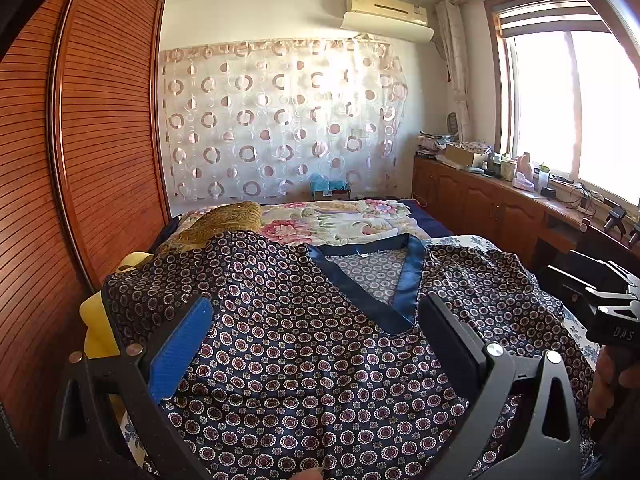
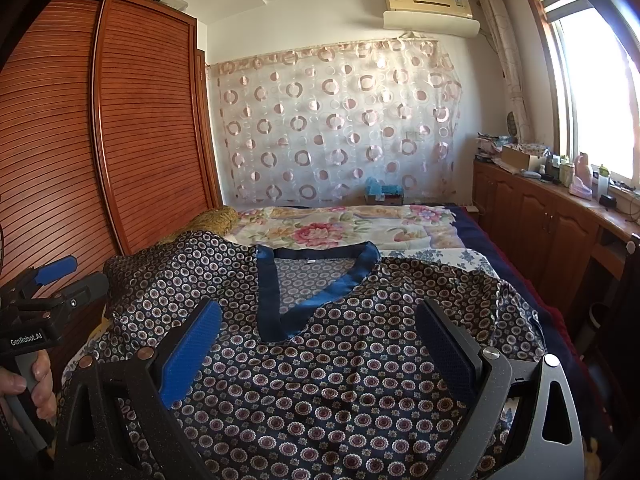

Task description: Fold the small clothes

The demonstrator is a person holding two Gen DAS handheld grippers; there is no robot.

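A dark navy satin top [image 1: 304, 344] with a small round flower print and a blue V-neck band [image 1: 372, 280] lies spread flat on the bed, collar away from me. It also shows in the right wrist view [image 2: 340, 364]. My left gripper [image 1: 316, 316] is open above its left chest, with nothing between the fingers. My right gripper [image 2: 320, 324] is open above the right chest, just below the V-neck [image 2: 316, 288], also empty. Each gripper shows at the edge of the other's view: the right gripper [image 1: 600, 292] and the left gripper [image 2: 60, 280].
A floral bedspread [image 1: 340, 220] covers the far half of the bed, with a gold pillow [image 1: 224, 220] at the left. A slatted wooden wardrobe [image 1: 92, 140] stands close on the left. Low wooden cabinets [image 2: 540, 220] with clutter run under the window at right.
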